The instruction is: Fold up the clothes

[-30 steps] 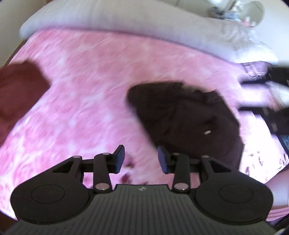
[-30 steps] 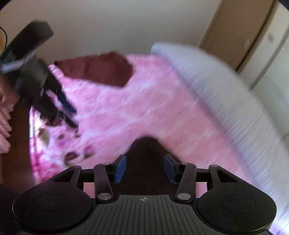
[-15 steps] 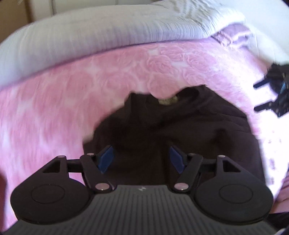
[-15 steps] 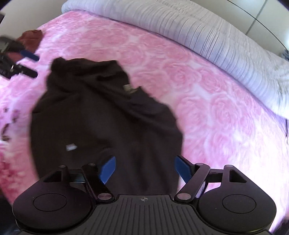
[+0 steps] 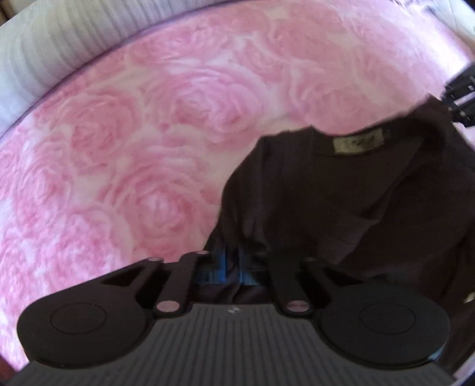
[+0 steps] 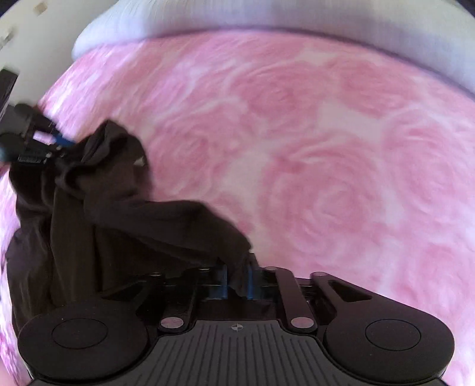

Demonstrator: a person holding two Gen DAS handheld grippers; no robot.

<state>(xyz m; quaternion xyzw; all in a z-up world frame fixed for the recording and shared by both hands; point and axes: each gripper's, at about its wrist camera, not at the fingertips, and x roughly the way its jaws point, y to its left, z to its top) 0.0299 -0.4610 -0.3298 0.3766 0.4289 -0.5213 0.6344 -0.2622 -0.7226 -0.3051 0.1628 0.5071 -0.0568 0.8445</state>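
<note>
— Where is the garment, and who has it?

— One dark brown top (image 5: 350,202) sits in the right half of the left wrist view, its neck label (image 5: 357,144) facing up near the collar edge. The left gripper (image 5: 230,267) is pinched on a fold of the cloth at the lower centre, blue pads nearly together with fabric between them. In the right wrist view the same top (image 6: 98,213) fills the lower left, and the right gripper (image 6: 237,282) is clamped on a corner of it at the bottom centre.

— How much open room is around it?

— Plenty. The pink rose-print bedspread (image 5: 133,148) lies bare across the whole left and upper part of the left wrist view, and across the centre and right of the right wrist view. A pale ribbed quilt (image 6: 267,14) runs along the top edge there, marking the far border of the bed.

— Counts?

— One garment, one label, two grippers. Each gripper also shows in the other's view, at the frame edge, touching the cloth.
</note>
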